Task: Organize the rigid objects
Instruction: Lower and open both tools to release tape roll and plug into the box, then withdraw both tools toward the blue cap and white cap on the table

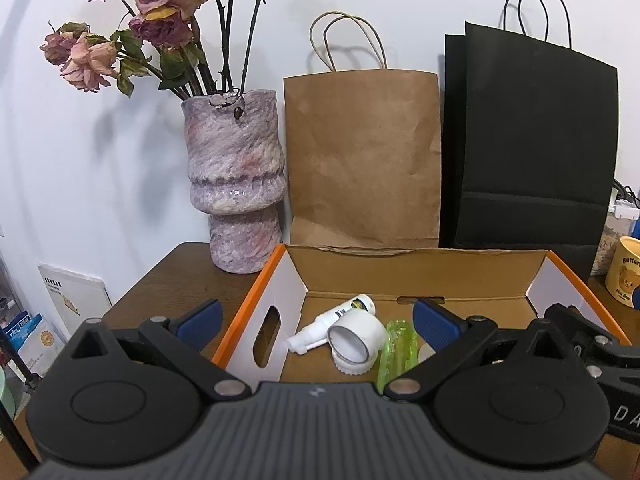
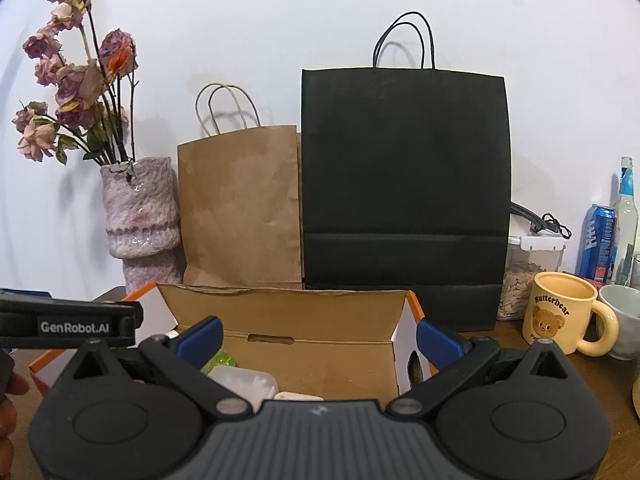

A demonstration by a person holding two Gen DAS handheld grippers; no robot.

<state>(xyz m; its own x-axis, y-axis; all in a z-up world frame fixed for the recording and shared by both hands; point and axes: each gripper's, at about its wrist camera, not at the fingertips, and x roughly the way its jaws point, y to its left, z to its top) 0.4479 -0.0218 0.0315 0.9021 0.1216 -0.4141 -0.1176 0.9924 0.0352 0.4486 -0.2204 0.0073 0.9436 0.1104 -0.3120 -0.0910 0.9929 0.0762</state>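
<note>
An open cardboard box (image 1: 416,272) with orange edges and white sides sits on the wooden table. On its floor lie a white spray bottle (image 1: 332,320), a white tape roll (image 1: 356,340) and a clear green object (image 1: 396,350). My left gripper (image 1: 316,322) hovers open above the box's left part, nothing between its blue pads. In the right wrist view the same box (image 2: 288,304) lies below my right gripper (image 2: 318,338), which is open and empty. A white container (image 2: 246,384) and the green object (image 2: 218,362) show behind its left finger.
A pink vase (image 1: 236,184) of dried roses, a brown paper bag (image 1: 364,156) and a black paper bag (image 1: 528,148) stand against the wall behind the box. A yellow bear mug (image 2: 560,316), a grey cup, a blue can (image 2: 598,240) and a glass bottle stand at the right.
</note>
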